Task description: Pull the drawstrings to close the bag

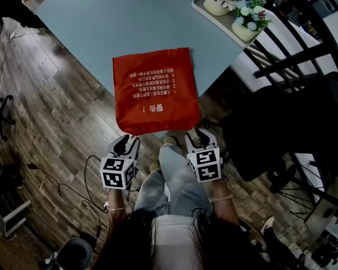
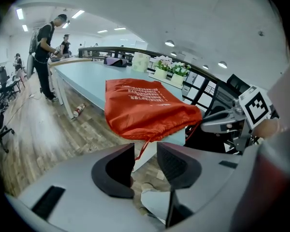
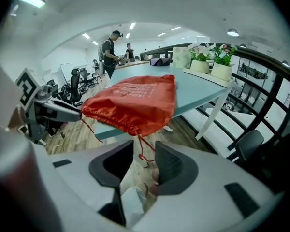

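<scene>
Red bag (image 1: 156, 89) on a pale blue counter (image 1: 101, 27), two claws just below it.
The bag lies flat, white print up, its near edge hanging over the counter's rim. The left claw (image 1: 128, 144) and right claw (image 1: 198, 135) hover near that edge's two corners, above the person's knees. A tray (image 1: 198, 4) of potted flowers sits far right.

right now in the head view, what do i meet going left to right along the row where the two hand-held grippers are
left hand-held gripper → person's knees in jeans → right hand-held gripper → black chair
</scene>
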Demonstrator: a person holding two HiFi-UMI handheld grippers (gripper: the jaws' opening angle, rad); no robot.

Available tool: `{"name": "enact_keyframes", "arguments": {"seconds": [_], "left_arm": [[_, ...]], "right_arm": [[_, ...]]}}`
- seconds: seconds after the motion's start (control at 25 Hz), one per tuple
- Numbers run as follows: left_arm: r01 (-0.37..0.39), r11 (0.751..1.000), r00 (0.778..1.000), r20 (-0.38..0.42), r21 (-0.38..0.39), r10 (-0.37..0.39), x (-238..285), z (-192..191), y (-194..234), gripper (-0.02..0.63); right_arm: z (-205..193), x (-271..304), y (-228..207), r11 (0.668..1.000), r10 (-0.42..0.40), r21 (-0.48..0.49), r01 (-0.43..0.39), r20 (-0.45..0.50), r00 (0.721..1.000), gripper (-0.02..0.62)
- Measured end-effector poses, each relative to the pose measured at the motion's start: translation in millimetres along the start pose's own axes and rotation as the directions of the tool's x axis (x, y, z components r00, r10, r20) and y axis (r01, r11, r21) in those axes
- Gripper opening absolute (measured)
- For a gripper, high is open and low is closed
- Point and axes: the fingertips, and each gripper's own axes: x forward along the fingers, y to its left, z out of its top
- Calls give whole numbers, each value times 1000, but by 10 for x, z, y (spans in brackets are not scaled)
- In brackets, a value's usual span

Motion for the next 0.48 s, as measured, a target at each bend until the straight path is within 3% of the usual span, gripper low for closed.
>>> {"name": "enact_keyframes", "arguments": {"seconds": [0.2,0.48], "left_arm": [[5,1000,999,-43,-12,-5,98,-99,27,135],[-20,1000,999,-41,-18,19,219,-114,51,135]], "right_arm": [[-39,81,-28,1000,-3,-2,3,-12,1000,137],[-19,202,-4,1000,6,-15,-6,-15,1000,137]]}}
